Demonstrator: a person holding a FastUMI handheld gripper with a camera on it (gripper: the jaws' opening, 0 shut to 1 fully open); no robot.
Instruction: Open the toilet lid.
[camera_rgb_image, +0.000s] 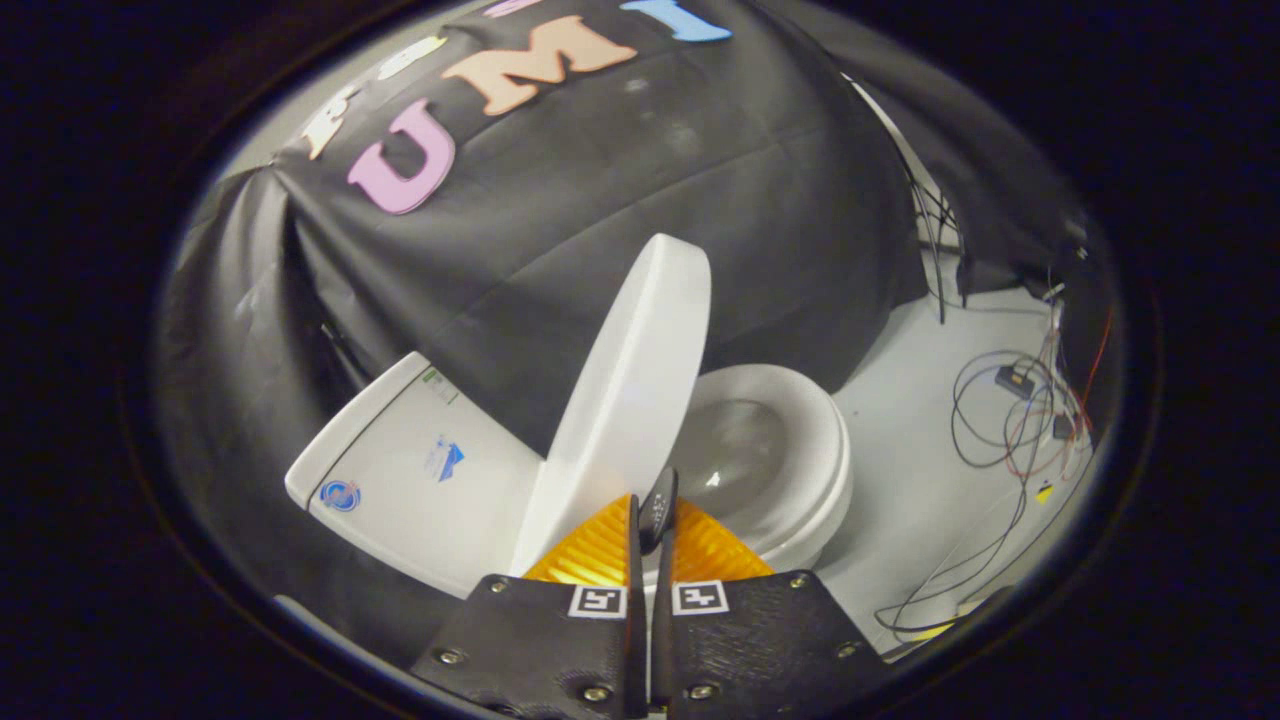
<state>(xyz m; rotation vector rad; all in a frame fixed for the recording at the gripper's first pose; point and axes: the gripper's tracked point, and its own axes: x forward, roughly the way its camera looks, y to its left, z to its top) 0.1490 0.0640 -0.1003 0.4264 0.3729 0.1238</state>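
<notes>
A white toilet stands against the black cloth wall, its tank (400, 470) to the left of the fingers and its bowl and seat (790, 450) beyond them to the right. The toilet lid (630, 390) is raised and stands nearly upright, tilted slightly back toward the tank. My gripper (648, 505) is shut, its fingers pressed almost together with only a thin slit between them. The fingertips sit right at the lid's lower rim, on the bowl side. I see nothing held between them. Whether they touch the lid I cannot tell.
Right of the bowl lies pale floor (920, 470) with loose black and red cables (1010, 420) and small connectors. The black cloth wall (600, 220) hangs close behind the toilet and wraps round its left side.
</notes>
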